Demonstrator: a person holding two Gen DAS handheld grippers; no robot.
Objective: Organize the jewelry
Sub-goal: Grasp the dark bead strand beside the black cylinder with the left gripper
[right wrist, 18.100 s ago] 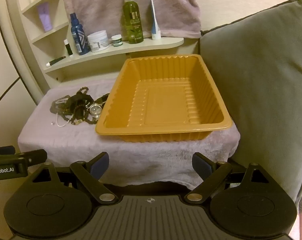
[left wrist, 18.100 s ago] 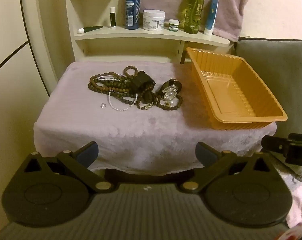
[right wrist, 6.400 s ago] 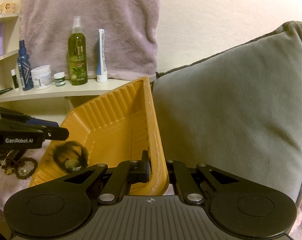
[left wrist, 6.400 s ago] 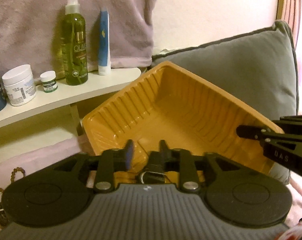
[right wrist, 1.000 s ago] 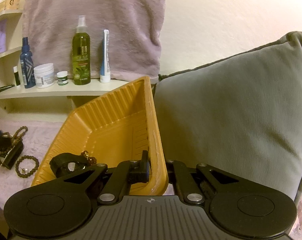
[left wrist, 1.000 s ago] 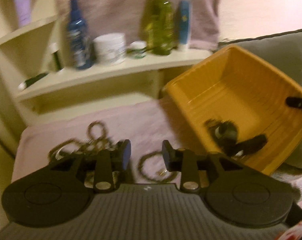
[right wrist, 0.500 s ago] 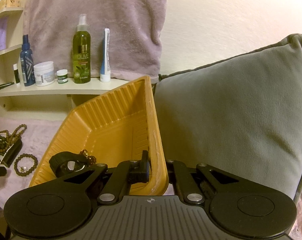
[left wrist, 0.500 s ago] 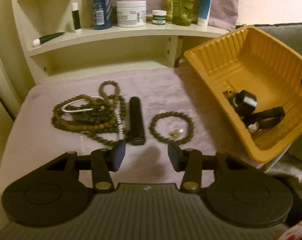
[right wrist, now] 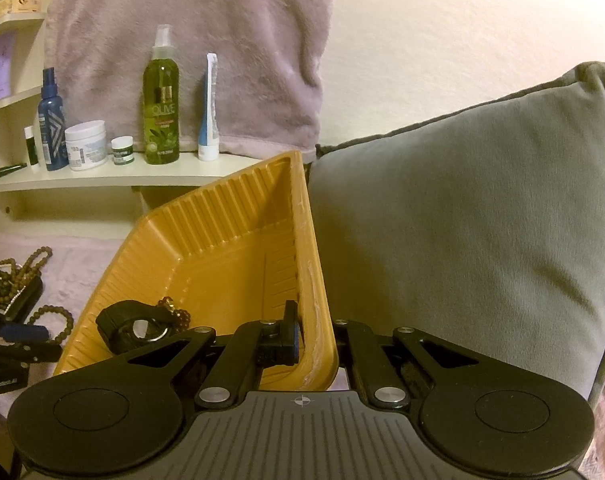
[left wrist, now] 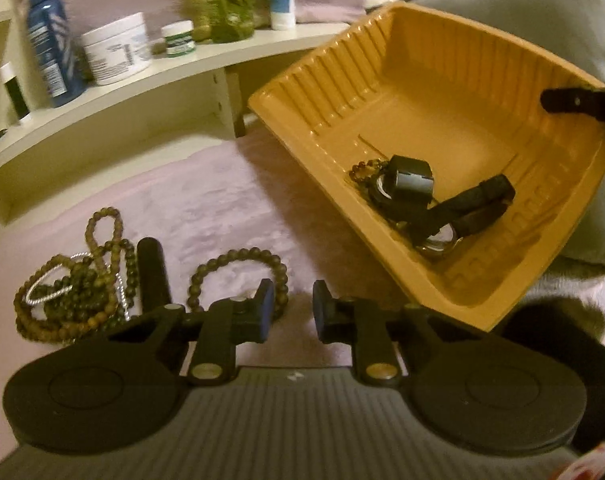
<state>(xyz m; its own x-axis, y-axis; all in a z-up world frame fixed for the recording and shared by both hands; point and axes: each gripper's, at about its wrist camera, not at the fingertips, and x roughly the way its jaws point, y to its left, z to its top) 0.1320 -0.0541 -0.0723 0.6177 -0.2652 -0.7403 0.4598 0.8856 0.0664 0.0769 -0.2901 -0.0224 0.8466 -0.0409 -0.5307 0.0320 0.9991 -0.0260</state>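
An orange plastic tray (left wrist: 442, 92) is tilted up on its right side, with my right gripper (right wrist: 316, 340) shut on its near right rim (right wrist: 314, 280). Black watches (left wrist: 426, 200) and a small beaded piece (left wrist: 366, 168) lie in its low corner. On the pink cloth (left wrist: 206, 200) lie a round bead bracelet (left wrist: 238, 272), a black bar-shaped piece (left wrist: 152, 276) and a heap of bead necklaces (left wrist: 74, 292) with a silver chain. My left gripper (left wrist: 292, 308) hovers low at the bracelet's right edge. Its jaws are closing, and only cloth shows between them.
A cream shelf (left wrist: 142, 92) behind the cloth carries bottles, jars and tubes (right wrist: 160, 96). A grey cushion (right wrist: 462, 220) presses against the tray's right side. A pink towel (right wrist: 190, 40) hangs on the wall.
My left gripper has dropped closer to the cloth and the bracelet, and its jaws have narrowed. The right gripper and the tilted tray have stayed put.
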